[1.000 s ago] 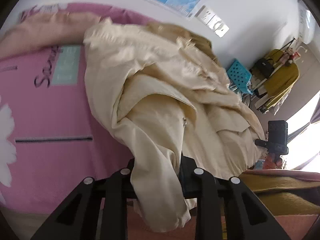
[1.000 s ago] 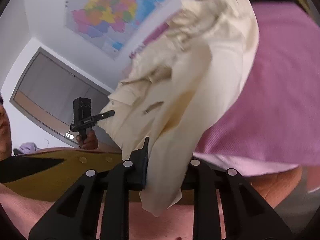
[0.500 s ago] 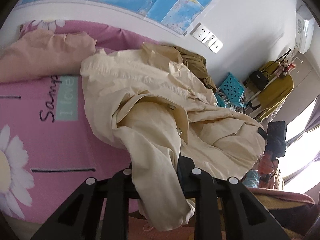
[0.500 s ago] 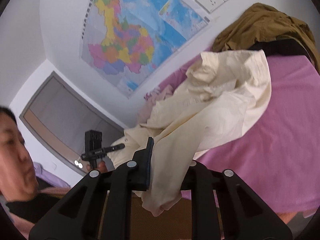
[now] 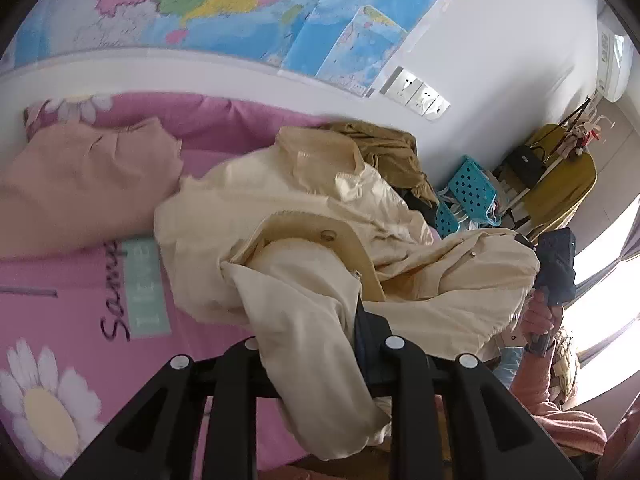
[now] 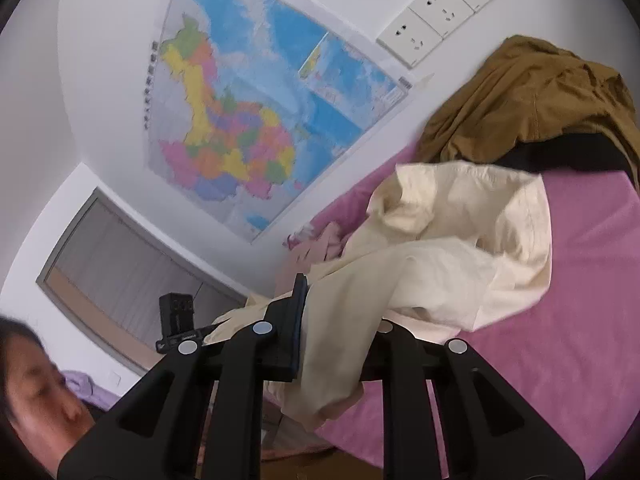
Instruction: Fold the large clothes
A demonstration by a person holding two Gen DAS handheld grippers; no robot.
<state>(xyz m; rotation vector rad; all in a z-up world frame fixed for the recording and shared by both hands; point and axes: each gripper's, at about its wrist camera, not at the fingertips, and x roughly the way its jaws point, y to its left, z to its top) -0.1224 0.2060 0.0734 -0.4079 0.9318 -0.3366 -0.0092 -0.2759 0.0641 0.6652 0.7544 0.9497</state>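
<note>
A large cream jacket (image 5: 304,240) lies crumpled on the pink bed (image 5: 80,300). My left gripper (image 5: 316,344) is shut on one part of it, cloth hanging down between the fingers. My right gripper (image 6: 332,336) is shut on another part of the cream jacket (image 6: 460,248), which trails away onto the pink bed (image 6: 580,320). The right gripper also shows in the left wrist view (image 5: 554,268), at the jacket's far right end. The left gripper shows in the right wrist view (image 6: 178,320), at the far left end.
A brown garment (image 6: 528,96) lies heaped at the bed's head by the wall sockets (image 6: 436,16). A peach cloth (image 5: 84,184) lies on the bed at left. A blue basket (image 5: 468,188) and a clothes rack (image 5: 560,172) stand beyond the bed. A map (image 6: 248,112) hangs on the wall.
Both grippers have tilted up and lifted, still holding the jacket. More wall and map shows. The jacket has bunched and drawn toward the near edge of the bed.
</note>
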